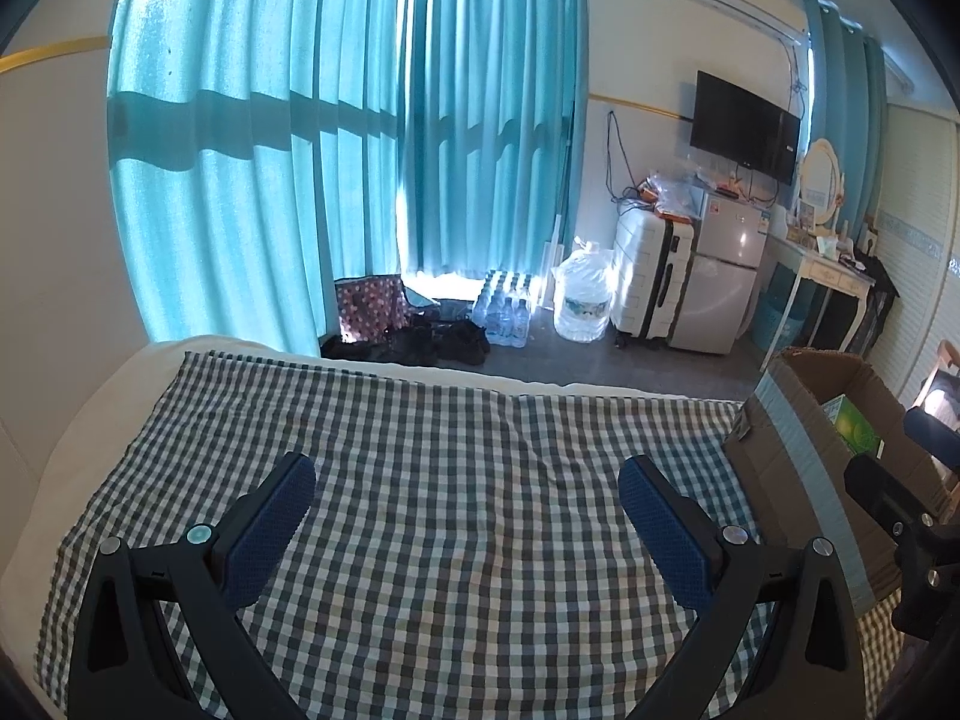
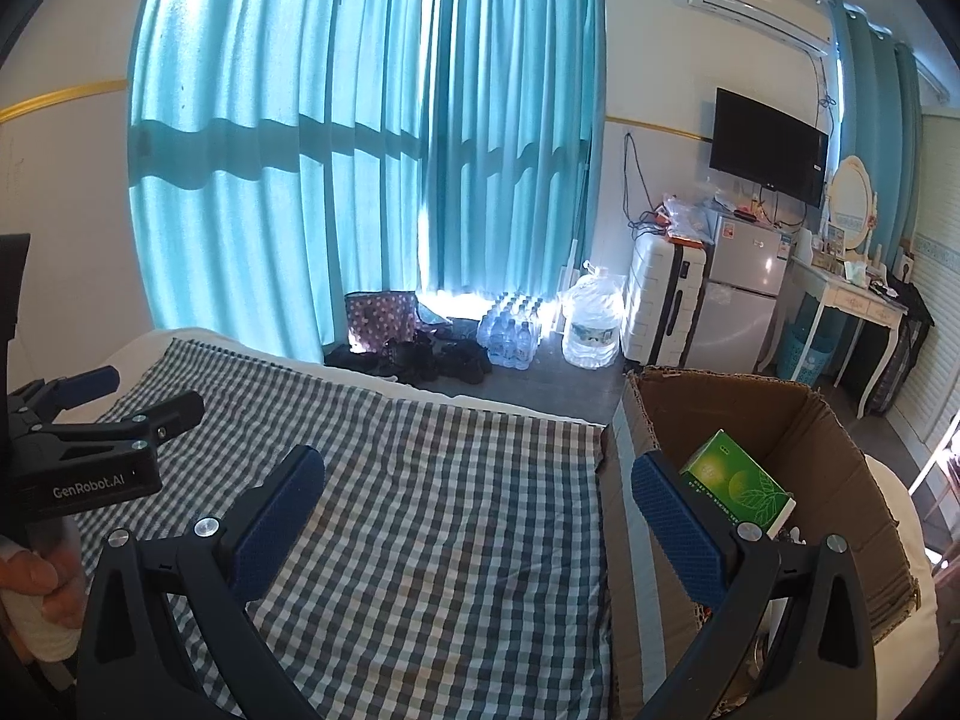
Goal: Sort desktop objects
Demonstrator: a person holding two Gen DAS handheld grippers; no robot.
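A checked cloth (image 1: 456, 516) covers a bed-like surface, and a brown cardboard box (image 2: 750, 420) stands open at its right edge. That box is the landmark here.

The left gripper (image 1: 467, 495) hangs above the middle of the cloth, well to the left of the box, jaws spread wide and holding nothing. No loose object lies on the cloth beneath it or anywhere on the part of the cloth in view.

The right gripper (image 2: 478, 489) is also released and empty. It straddles the box's near left wall: one blue pad (image 2: 678, 525) sits over the box's inside, the other over the cloth. That pose suggests a drop into the box, though this is a judgement.

Inside the box, a green carton (image 2: 738, 483) leans tilted against the far right wall, beside the pad but apart from it. With the cloth bare, sorting looks close to finished.

A hand (image 2: 36, 591) grips the left gripper's handle, far left of the box.
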